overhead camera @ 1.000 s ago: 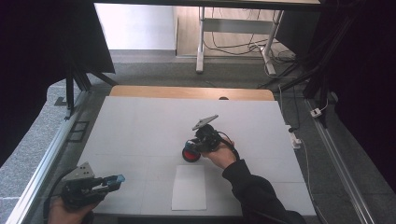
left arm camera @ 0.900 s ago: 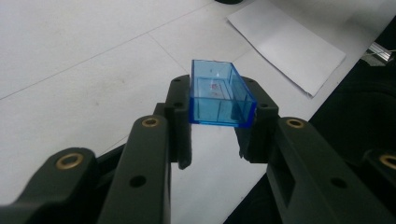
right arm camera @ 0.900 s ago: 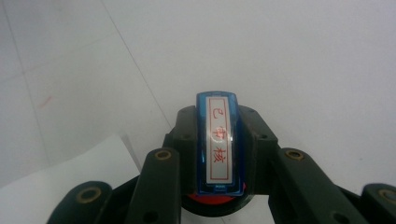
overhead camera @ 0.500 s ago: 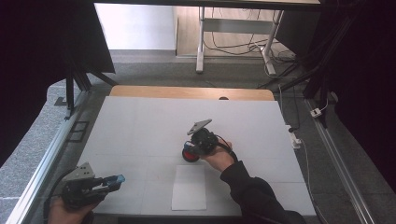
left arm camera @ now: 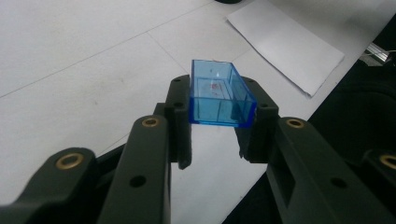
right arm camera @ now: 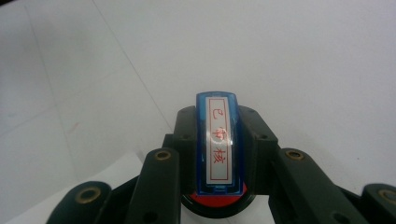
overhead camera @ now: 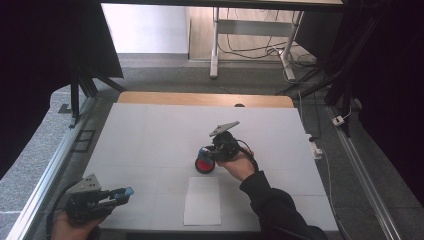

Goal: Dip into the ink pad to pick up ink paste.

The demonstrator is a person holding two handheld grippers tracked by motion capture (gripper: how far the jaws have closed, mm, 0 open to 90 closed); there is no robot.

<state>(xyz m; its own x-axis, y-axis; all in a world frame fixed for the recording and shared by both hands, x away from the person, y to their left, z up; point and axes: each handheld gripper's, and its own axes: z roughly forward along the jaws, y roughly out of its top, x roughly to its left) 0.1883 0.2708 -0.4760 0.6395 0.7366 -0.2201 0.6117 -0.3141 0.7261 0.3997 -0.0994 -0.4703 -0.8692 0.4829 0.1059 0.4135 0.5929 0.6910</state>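
My left gripper [overhead camera: 121, 194] hovers at the table's near left corner, shut on a clear blue rectangular cap [left arm camera: 219, 105] whose open side faces forward. Near the table's middle, my right gripper [overhead camera: 207, 153] is shut on a blue stamp [right arm camera: 218, 140] that bears a white label with red characters. Under the stamp lies a round red ink pad [overhead camera: 203, 165] with a black rim [right arm camera: 210, 205]. Whether the stamp touches the pad I cannot tell. A white sheet of paper [overhead camera: 202, 201] lies flat just in front of the pad.
The white tabletop [overhead camera: 150, 135] has a wooden strip along its far edge and metal rails on both sides. The paper's corner [left arm camera: 287, 44] lies ahead of the left gripper. Beyond the table stand a desk frame and loose cables on the floor.
The right gripper has shifted only slightly above the red pad, its top plate dipping and rising again. The left gripper has kept still with the cap.
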